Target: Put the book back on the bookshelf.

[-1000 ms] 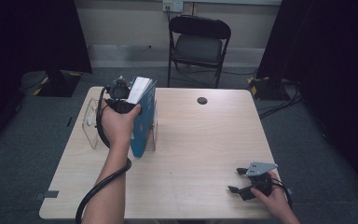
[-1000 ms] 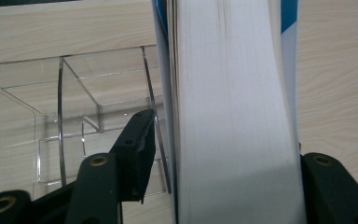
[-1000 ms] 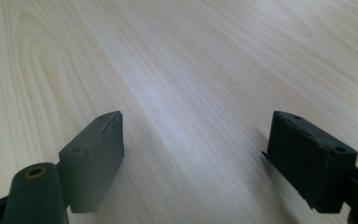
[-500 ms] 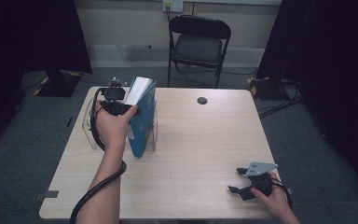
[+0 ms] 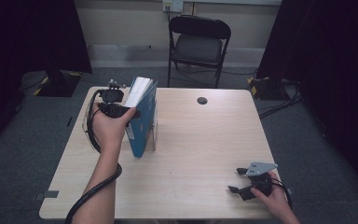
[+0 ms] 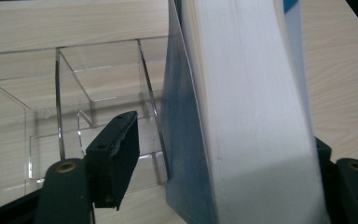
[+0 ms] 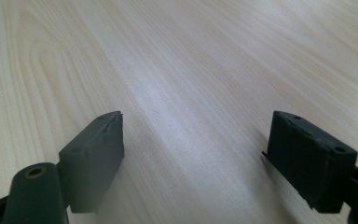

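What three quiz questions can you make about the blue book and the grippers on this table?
1. True or false: the blue book lies flat on the table.
2. Which gripper has the book between its jaws? A) left gripper B) right gripper
3. Fill in: beside the book stands a clear ___ holder.

Key:
1. False. It stands on edge, tilted, at the holder.
2. A. The left gripper's jaws have just been opening; one pad stands apart from the cover, so the book is no longer clamped. The right gripper rests open and empty over bare wood.
3. Plastic, as far as it looks.
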The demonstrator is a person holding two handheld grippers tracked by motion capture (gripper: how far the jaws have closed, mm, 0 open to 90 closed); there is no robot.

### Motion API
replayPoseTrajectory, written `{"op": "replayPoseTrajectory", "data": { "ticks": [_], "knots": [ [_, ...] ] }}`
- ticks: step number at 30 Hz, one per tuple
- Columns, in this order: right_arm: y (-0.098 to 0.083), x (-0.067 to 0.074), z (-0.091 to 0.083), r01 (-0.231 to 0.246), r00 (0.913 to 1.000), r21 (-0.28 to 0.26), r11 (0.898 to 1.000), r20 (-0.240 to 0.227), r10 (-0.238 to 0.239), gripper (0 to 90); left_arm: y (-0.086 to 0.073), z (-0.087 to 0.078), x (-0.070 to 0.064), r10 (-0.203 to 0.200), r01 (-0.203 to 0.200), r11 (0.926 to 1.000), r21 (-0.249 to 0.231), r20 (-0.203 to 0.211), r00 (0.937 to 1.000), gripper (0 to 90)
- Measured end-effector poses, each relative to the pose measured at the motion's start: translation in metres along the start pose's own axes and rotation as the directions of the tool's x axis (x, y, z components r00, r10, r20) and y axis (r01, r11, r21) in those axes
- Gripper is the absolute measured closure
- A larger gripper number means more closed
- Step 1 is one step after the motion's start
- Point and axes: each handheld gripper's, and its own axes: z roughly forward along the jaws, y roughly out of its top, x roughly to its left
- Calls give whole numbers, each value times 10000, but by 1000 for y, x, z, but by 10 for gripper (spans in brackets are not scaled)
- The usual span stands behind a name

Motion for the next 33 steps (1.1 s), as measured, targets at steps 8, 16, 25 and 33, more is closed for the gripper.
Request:
{"op": "replayPoseTrajectory", "data": {
  "ticks": [8,16,25,33],
  "knots": [
    [0,0,0,12,10000,-8,10000,-1,-12,182,-4,0,1,75,-75,9999,77,26,10000,270],
    [0,0,0,13,10000,-6,10000,9,-13,182,-7,-2,4,250,-251,9996,117,128,9996,248],
    [0,0,0,0,10000,-16,10000,15,0,182,-14,-3,7,474,-477,9988,73,411,9980,220],
    [0,0,0,2,10000,-17,10000,15,-2,182,-22,-5,7,805,-816,9966,111,763,9938,201]
  ]
}}
